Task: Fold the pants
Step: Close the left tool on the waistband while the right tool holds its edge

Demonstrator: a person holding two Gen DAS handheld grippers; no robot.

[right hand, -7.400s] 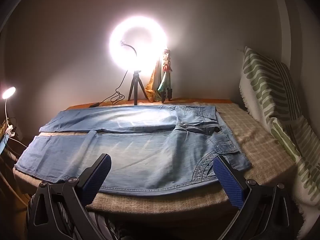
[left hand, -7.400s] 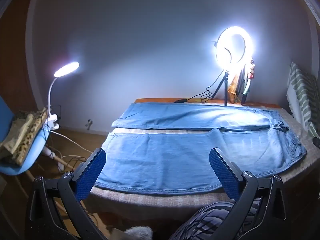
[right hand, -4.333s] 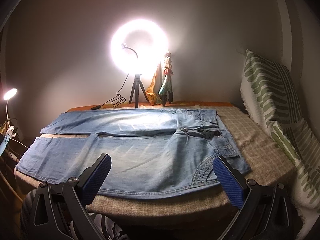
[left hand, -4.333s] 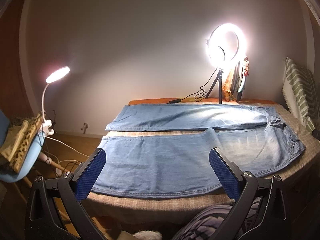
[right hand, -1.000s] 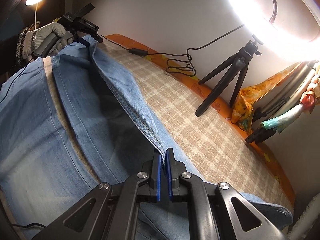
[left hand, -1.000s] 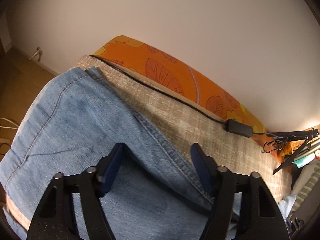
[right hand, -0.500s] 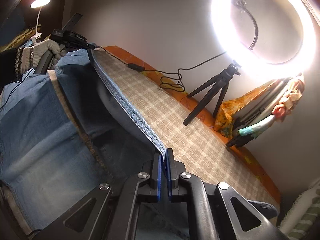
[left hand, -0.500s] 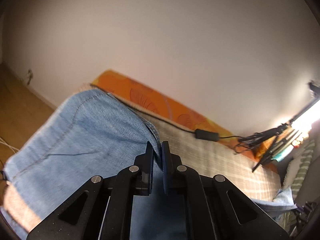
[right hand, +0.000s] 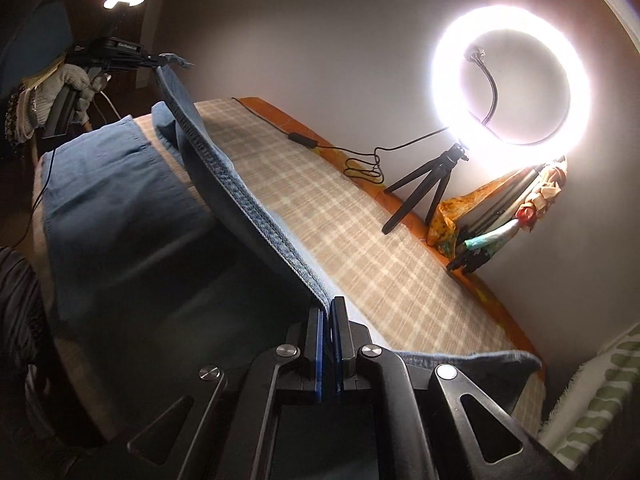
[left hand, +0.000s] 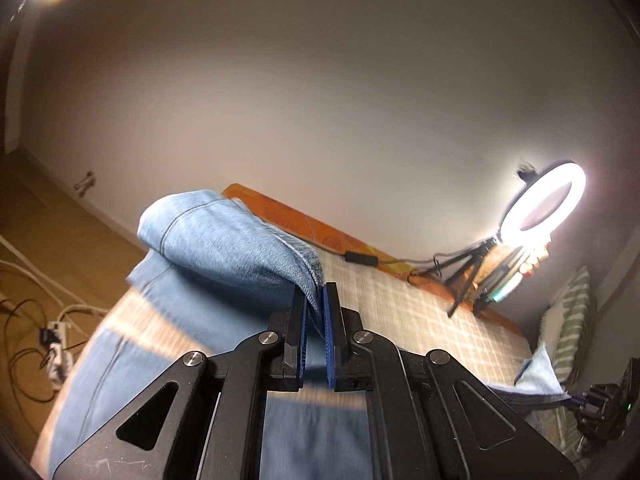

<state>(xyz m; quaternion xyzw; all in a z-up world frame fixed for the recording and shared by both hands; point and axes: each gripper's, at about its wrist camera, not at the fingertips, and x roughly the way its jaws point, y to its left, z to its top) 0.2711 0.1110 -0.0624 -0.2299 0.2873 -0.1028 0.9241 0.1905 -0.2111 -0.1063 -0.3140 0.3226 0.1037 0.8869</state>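
Blue jeans (right hand: pixel 120 208) lie on a checked beige cloth over the table (right hand: pixel 340 220). My left gripper (left hand: pixel 314 300) is shut on the far leg's outer seam near the hem and holds it raised; the lifted denim (left hand: pixel 224 244) drapes to the left. My right gripper (right hand: pixel 329 308) is shut on the same seam near the waist. The seam edge (right hand: pixel 240 196) stretches taut between the two grippers, off the cloth. The left gripper also shows in the right wrist view (right hand: pixel 160 62), held by a gloved hand. The near leg lies flat.
A lit ring light (right hand: pixel 510 76) on a small tripod (right hand: pixel 424 188) stands at the table's back, with its cable (right hand: pixel 304 140) along an orange strip. Colourful cloths (right hand: pixel 500 216) lean on the wall. A striped pillow (left hand: pixel 572 312) is at right. A desk lamp (right hand: pixel 124 0) and floor cables (left hand: pixel 48 320) are left.
Both grippers have lifted the far leg's seam higher off the table. The left gripper, open a second ago, has shut on the seam. More bare checked cloth shows under the raised leg.
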